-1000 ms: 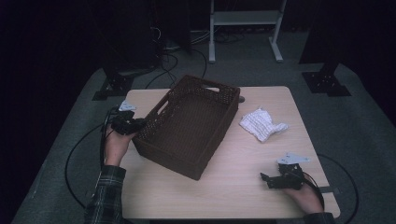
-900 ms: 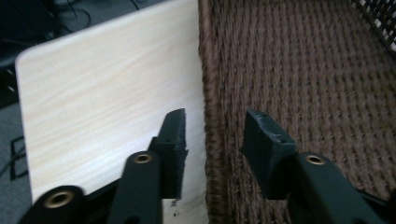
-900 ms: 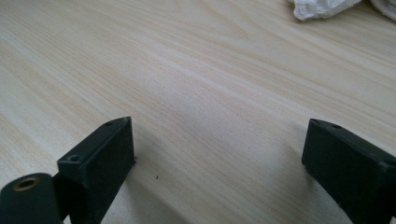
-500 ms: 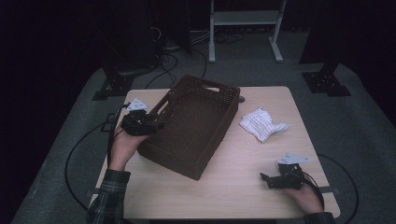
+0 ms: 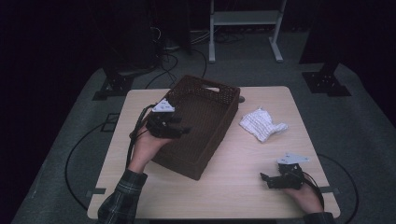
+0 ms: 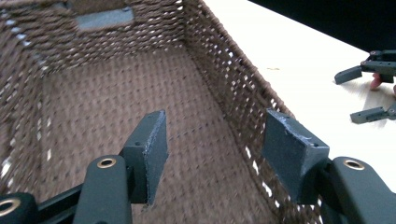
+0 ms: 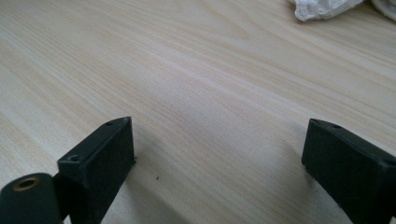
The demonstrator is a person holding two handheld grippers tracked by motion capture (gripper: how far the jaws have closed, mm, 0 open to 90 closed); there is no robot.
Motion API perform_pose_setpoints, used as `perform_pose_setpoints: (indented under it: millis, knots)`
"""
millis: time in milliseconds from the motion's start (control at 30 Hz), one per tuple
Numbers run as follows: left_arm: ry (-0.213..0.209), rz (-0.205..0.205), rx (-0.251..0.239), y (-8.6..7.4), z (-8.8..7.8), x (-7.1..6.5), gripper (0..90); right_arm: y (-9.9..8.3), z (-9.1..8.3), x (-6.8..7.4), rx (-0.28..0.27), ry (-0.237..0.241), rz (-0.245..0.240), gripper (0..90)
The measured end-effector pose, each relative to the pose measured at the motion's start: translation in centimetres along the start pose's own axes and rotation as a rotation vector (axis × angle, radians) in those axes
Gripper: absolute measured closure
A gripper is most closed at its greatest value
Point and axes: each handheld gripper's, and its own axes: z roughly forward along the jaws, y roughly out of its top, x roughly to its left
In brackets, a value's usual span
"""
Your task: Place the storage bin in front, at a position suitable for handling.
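Basket (image 5: pixel 201 126) wall between parted left gripper (image 6: pixel 212 154) fingers, just opening, untouched; right gripper (image 7: pixel 219 163) fingers wide, empty.

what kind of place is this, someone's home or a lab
Most likely a lab or recording studio: a lone light wooden table in a dark room, cables trailing across grey carpet, black stand bases and a white metal frame behind it.

We see a dark brown woven basket (image 5: pixel 198 126), rectangular, handle slots in its end walls, sitting skewed, upright, left of table centre.
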Motion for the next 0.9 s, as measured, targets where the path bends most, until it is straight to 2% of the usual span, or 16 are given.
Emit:
perform_pose_setpoints:
  millis: [100,367,467,567,700,733,900]
  knots:
    - [-0.029,0.022,0.003,0.8,1.2,-0.8,38.7,0.0,0.0,0.0,0.0,0.0,0.0,8.6]
    - [-0.065,0.045,0.002,1.9,3.7,-1.9,38.0,0.0,0.0,0.0,0.001,0.001,0.001,8.6]
    - [-0.074,0.057,0.02,2.3,4.8,-2.4,37.9,0.0,0.0,0.0,0.002,0.001,0.002,8.6]
    - [-0.071,0.077,0.065,2.6,6.4,-3.1,37.5,0.0,0.0,0.0,0.001,0.001,0.001,8.6]
    - [-0.077,0.098,0.089,2.7,7.4,-3.9,37.7,0.0,0.0,0.0,0.001,0.001,0.001,8.6]
    - [-0.08,0.112,0.109,2.8,8.2,-4.3,38.5,0.0,0.0,0.0,0.002,0.001,0.001,8.6]
    - [-0.074,0.119,0.145,2.7,9.3,-4.6,44.4,0.0,0.0,0.0,0.002,0.001,-0.001,8.6]
